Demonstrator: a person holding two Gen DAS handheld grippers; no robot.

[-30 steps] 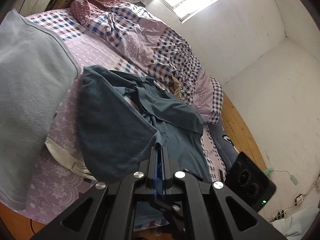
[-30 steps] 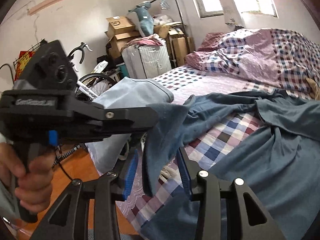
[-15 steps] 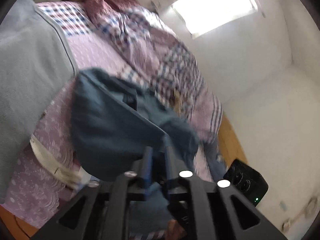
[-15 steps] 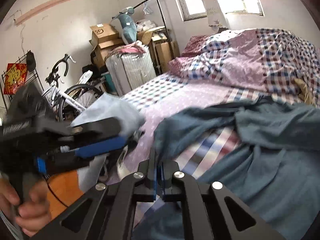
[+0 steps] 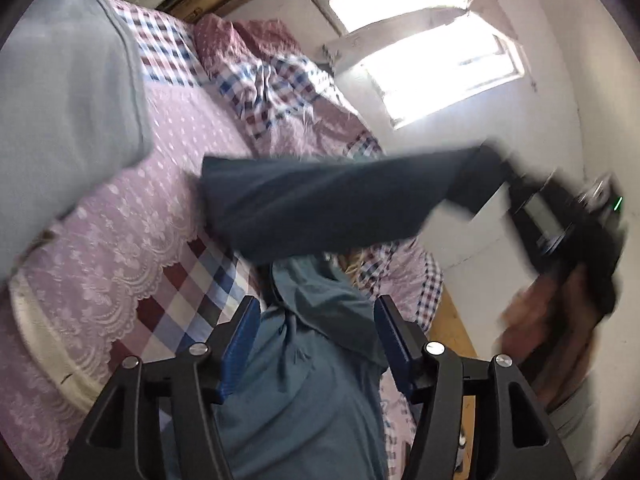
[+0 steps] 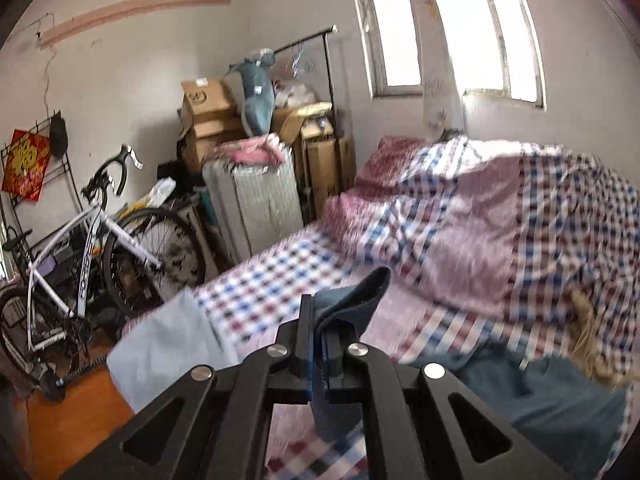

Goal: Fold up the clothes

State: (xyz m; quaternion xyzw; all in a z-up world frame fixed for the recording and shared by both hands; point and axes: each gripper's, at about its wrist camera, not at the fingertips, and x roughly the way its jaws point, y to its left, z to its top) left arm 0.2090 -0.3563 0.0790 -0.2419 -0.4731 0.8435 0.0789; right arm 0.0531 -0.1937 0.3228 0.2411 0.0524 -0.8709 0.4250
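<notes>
Clamping teal shirt [image 6: 352, 296], right gripper [image 6: 320, 344] fingers closed, left gripper [image 5: 316, 336] fingers opening

Your work surface is a bed [image 5: 168, 152] dressed in a lilac, lace-edged cover over a checked sheet [image 5: 188, 280]. A rumpled plaid quilt [image 6: 500, 232] is heaped along the window side. A folded pale-blue garment [image 5: 60, 92] sits at the bed's near edge, and the teal-blue shirt [image 5: 312, 380] lies spread across the sheet, one part of it lifted clear of the bedding.
</notes>
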